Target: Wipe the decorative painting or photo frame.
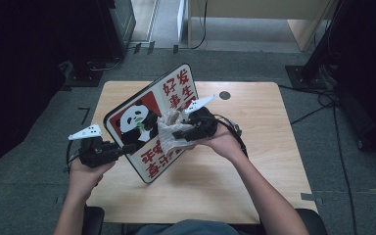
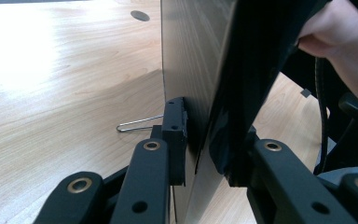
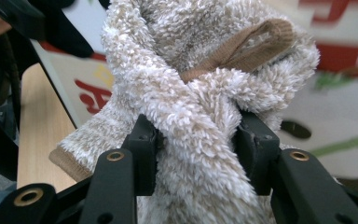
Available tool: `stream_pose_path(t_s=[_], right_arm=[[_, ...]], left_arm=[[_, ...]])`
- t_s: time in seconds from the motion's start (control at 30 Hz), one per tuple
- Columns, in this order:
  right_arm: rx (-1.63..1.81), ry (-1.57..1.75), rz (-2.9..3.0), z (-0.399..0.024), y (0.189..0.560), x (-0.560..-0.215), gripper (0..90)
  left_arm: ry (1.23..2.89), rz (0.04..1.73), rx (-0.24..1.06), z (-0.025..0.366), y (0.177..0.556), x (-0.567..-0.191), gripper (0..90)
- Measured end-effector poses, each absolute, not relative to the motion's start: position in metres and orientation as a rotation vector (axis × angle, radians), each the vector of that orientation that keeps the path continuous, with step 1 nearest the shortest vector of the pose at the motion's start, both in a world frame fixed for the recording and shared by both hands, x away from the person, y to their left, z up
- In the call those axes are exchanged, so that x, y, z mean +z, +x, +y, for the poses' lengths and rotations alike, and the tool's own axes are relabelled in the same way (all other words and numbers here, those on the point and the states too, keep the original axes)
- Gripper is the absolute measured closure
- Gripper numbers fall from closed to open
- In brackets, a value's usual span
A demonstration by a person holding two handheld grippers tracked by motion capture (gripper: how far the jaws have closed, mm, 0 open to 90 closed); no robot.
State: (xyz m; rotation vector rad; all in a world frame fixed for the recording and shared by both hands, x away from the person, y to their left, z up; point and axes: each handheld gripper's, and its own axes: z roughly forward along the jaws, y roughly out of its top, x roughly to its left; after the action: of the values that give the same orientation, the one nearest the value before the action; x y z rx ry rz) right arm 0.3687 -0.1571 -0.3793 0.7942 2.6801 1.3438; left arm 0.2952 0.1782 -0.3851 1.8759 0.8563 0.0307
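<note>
Low in the high view, left of centre, the left gripper (image 1: 111,151) has its jaws clamped on the lower left edge of a panda board (image 1: 149,122), propping it tilted on the tabletop (image 1: 254,112). From the left gripper view the board (image 2: 191,56) runs edge-on up the middle of the frame, pinched between the two jaws, with a thin wire clip (image 2: 137,123) lying on the wood just beyond.

Further up, at frame centre, the right gripper (image 1: 181,133) is clamped on a fluffy cloth (image 1: 169,129) that presses against the board's printed face, beside the panda. Its own view shows the cloth (image 3: 200,93) bunched tight between the jaws, the red-lettered print blurred behind.

My reading is that wiping is under way, mid-board. No dirt shows on the face, so how much is already wiped I cannot tell; the upper right half and the bottom corner look like ground the cloth has yet to reach.
</note>
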Motion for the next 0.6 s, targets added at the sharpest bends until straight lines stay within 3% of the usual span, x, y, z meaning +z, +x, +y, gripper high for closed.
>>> stream_pose_path(t_s=[0.6], right_arm=[[1.356,0.631,2.632,-0.123,0.37,-0.288,56.6]], left_arm=[[1.874,0.858,0.029,0.178,0.295,-0.385,75.2]])
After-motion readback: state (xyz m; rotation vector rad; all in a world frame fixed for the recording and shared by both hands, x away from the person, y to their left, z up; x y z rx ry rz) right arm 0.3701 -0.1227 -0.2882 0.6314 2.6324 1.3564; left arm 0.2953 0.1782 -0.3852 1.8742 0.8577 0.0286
